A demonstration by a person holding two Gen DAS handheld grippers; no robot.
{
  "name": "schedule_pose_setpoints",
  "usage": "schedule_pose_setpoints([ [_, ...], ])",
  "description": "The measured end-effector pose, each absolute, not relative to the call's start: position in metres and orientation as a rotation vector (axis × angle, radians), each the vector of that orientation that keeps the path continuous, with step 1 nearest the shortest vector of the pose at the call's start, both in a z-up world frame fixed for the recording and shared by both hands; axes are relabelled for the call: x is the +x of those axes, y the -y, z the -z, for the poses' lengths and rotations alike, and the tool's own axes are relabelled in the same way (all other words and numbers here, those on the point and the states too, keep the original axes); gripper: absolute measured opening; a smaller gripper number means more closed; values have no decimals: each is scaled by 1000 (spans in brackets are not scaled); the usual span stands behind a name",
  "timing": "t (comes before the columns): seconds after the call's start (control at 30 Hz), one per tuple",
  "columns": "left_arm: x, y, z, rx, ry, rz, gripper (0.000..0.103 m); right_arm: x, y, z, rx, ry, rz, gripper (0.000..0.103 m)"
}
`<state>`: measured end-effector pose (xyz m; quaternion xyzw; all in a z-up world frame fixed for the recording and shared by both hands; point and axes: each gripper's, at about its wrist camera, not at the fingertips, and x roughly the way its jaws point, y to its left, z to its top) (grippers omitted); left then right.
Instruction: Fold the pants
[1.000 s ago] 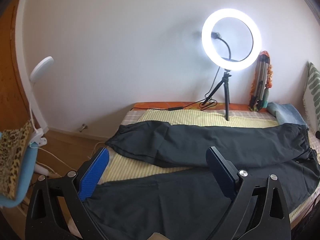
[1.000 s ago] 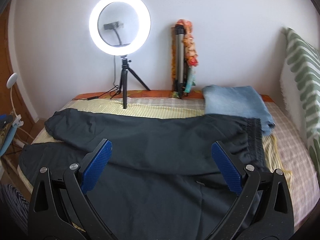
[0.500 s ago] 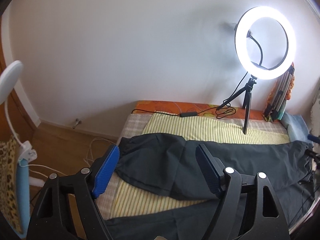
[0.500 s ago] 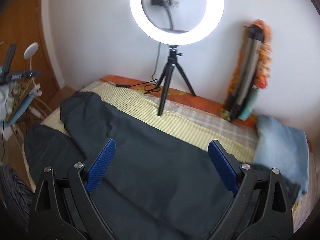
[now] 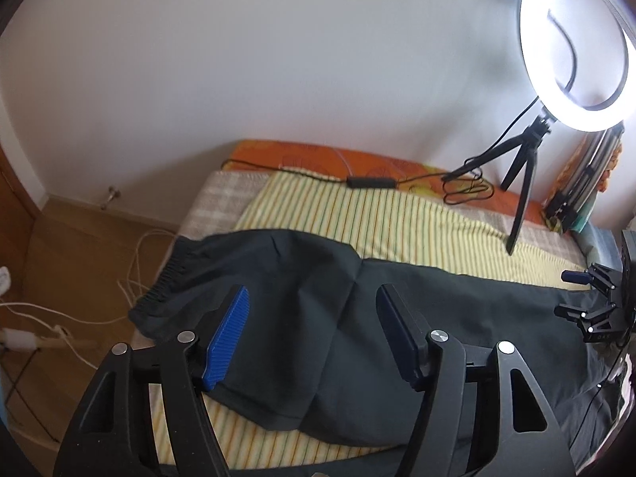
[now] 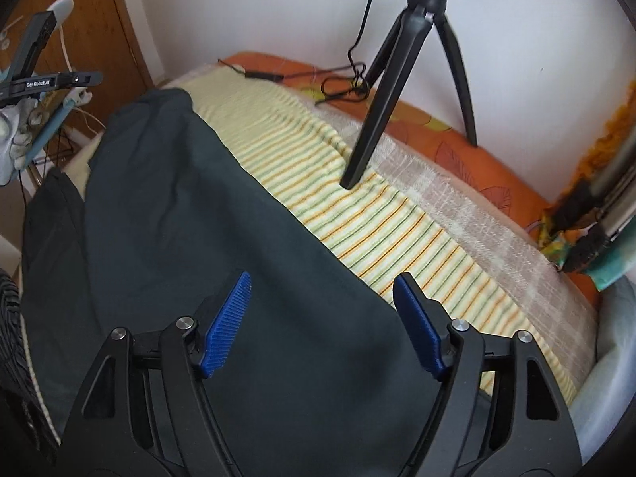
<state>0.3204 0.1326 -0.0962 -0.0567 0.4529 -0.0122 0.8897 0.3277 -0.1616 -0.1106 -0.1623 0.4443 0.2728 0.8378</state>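
We hover the left gripper [image 5: 312, 334] and right gripper [image 6: 322, 320], both wide and empty, over the dark pants [image 5: 397, 318] spread on the bed [image 5: 397, 214], likely lining up for a fold.

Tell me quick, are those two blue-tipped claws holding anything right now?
Left gripper: open, holding nothing, above the black pants.
Right gripper: open, holding nothing, also over the pants.

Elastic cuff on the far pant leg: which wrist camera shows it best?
The left wrist view. The cuff lies in plain sight there, ribbed, at the bed's edge ahead of the open left gripper. The right wrist view shows only that leg's smooth end, ribbing indistinct.
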Motion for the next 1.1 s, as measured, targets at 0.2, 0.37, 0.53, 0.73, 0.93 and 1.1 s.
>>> schedule_pose_setpoints([
  [0.2, 342, -131, 137, -137, -1004, 21, 66, 347, 163, 129, -353, -987, -583, 77],
  [0.37, 349, -133, 163, -149, -1049, 11, 66, 345, 162, 138, -374, -995, -578, 76],
  [0.53, 353, -135, 179, -161, -1068, 2, 65, 333, 160, 134, -375, -971, -596, 36],
  [0.73, 352, -142, 168, -201, -1056, -4, 67, 307, 146, 121, -451, -918, -592, 5],
  [0.93, 356, -153, 141, -271, -1022, -18, 70, 264, 148, 87, -369, -846, -628, 4],
  [1.1, 362, -149, 132, -327, -1025, 0, 79, 210, 141, 78, -367, -836, -718, 4],
])
